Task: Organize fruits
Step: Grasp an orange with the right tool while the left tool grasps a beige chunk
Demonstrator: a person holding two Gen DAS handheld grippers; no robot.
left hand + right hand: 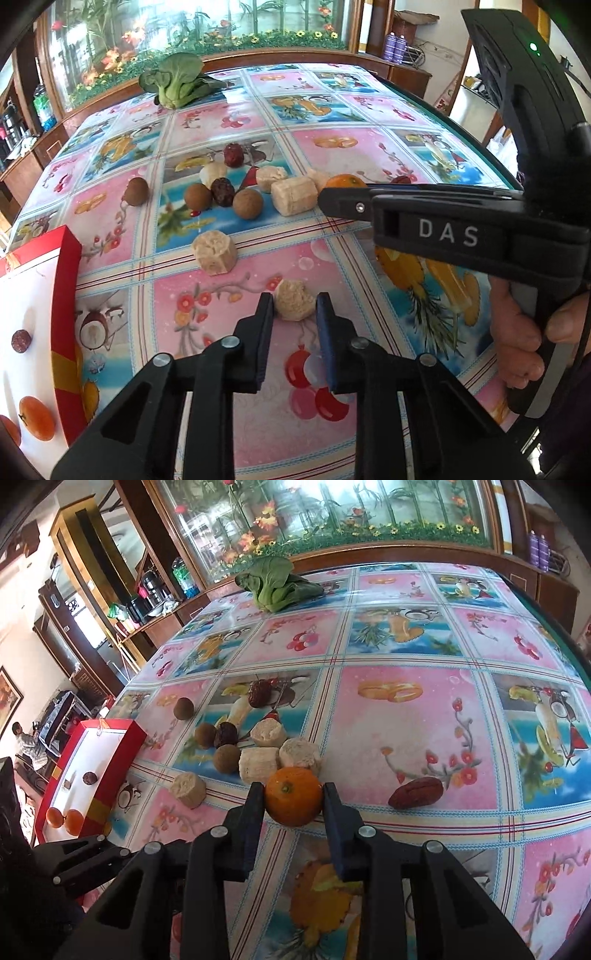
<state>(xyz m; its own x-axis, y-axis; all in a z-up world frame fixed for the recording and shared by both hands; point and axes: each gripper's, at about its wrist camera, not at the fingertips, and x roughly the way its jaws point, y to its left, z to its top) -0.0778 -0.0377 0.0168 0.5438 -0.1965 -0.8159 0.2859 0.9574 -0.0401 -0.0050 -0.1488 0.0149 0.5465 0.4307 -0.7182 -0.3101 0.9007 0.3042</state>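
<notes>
My left gripper (294, 310) is shut on a beige peeled banana chunk (291, 301) that rests on the tablecloth. My right gripper (293, 797) is shut on a small orange (293, 794), also on the cloth; in the left wrist view this gripper (325, 201) shows side-on with the orange (345, 181) behind its tip. A red box with a white inside (66, 295) (110, 768) lies at the left and holds two oranges (74, 821) and a dark round fruit (89, 777).
Loose on the cloth lie more banana chunks (214, 253) (258, 763), brown longans (247, 204), and dark red dates (222, 191) (417, 793). A bok choy (277, 583) sits at the far edge. A hand (517, 332) grips the right gripper's handle.
</notes>
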